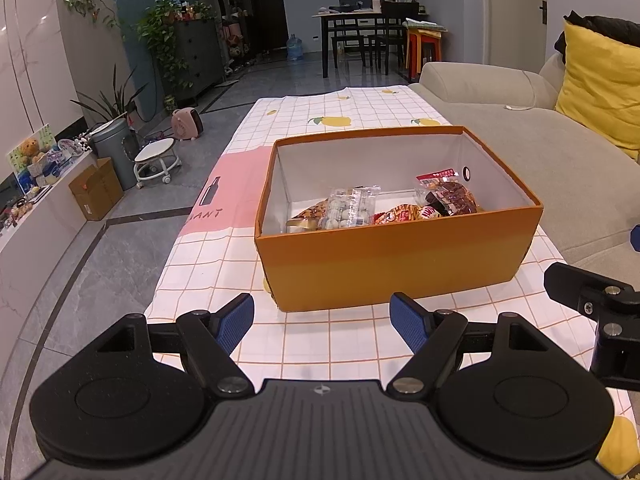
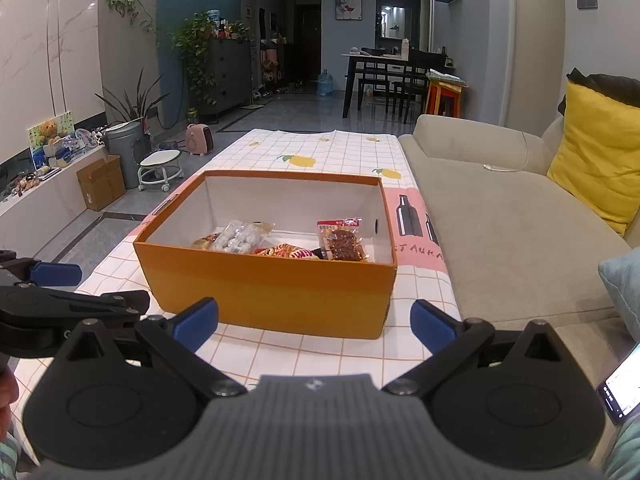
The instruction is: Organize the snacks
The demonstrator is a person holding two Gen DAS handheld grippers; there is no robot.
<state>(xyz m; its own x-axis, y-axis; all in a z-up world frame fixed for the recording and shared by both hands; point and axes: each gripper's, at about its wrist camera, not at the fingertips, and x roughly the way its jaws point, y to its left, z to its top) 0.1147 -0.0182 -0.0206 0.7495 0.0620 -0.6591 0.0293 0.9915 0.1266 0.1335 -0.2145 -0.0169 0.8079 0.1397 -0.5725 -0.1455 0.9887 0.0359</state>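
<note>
An open orange box [image 1: 384,264] [image 2: 272,292] stands on the checked tablecloth [image 1: 320,344]. Inside lie several snack packets: a clear pack of white balls [image 1: 350,208] [image 2: 240,238], a dark red dried-meat pack [image 1: 450,196] [image 2: 342,242] and an orange-red bag [image 1: 400,213] [image 2: 284,251]. My left gripper [image 1: 322,322] is open and empty, just in front of the box's near wall. My right gripper [image 2: 314,322] is open and empty, also in front of the box. The right gripper's body shows at the right edge of the left wrist view [image 1: 592,300]; the left gripper's shows in the right wrist view [image 2: 60,308].
A grey sofa [image 2: 500,240] with a yellow cushion [image 2: 596,152] runs along the table's right side. A phone [image 2: 622,384] lies at the lower right. On the floor to the left stand a cardboard box [image 1: 94,190], a bin [image 1: 116,152] and a small stool [image 1: 156,160].
</note>
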